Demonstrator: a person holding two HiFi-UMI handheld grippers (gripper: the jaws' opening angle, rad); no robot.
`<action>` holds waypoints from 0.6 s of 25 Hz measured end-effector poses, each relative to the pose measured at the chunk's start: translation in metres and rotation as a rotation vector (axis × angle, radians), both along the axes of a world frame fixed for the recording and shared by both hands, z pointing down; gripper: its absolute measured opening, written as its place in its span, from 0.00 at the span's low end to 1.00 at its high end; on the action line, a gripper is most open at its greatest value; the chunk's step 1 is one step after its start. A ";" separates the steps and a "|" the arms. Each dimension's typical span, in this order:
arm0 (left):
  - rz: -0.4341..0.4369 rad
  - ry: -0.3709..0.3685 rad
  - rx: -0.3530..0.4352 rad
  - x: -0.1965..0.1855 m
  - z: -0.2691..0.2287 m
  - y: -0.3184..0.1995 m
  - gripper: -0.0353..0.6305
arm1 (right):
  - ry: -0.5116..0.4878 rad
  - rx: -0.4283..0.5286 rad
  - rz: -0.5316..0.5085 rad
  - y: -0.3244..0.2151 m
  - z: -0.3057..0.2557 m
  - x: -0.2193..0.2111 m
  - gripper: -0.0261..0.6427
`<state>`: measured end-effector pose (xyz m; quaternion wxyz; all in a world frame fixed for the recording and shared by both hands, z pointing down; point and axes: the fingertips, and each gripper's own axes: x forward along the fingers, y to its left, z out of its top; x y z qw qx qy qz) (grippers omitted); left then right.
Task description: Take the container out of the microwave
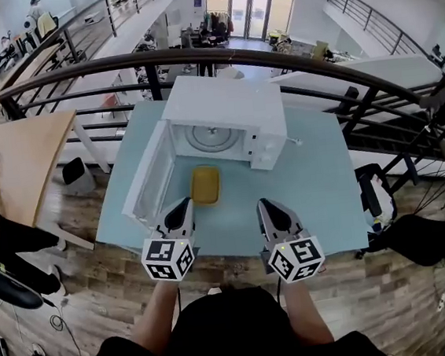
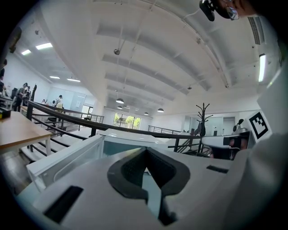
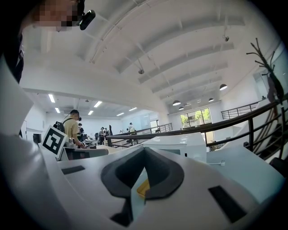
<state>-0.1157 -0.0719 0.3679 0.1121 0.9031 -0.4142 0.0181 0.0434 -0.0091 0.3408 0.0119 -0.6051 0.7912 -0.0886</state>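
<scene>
Pale blue table (image 1: pixel 319 195), smooth and flat. On it, boxy white microwave (image 1: pixel 222 102), door (image 1: pixel 150 181) swung open to the left, round glass turntable (image 1: pixel 213 137) inside the cavity. Just before the opening, out on the tabletop: yellow container (image 1: pixel 205 184), a shallow rounded rectangle, long axis running straight toward the cavity. Flanking its near end, left gripper (image 1: pixel 183 205) and right gripper (image 1: pixel 264 204), both clenched, grasping nothing.
</scene>
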 end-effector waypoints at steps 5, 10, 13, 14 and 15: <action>-0.037 -0.021 0.019 0.004 -0.006 0.005 0.06 | 0.004 -0.004 -0.029 0.001 -0.002 0.012 0.05; -0.081 -0.022 0.035 0.011 -0.019 0.006 0.06 | 0.007 -0.001 -0.058 -0.001 -0.010 0.028 0.05; -0.102 -0.033 0.037 0.013 -0.020 0.009 0.06 | 0.017 0.000 -0.074 0.000 -0.011 0.034 0.05; -0.109 -0.036 0.039 0.014 -0.021 0.010 0.06 | 0.022 0.001 -0.077 0.000 -0.012 0.036 0.05; -0.115 -0.039 0.041 0.014 -0.023 0.011 0.06 | 0.026 0.001 -0.080 0.000 -0.013 0.038 0.05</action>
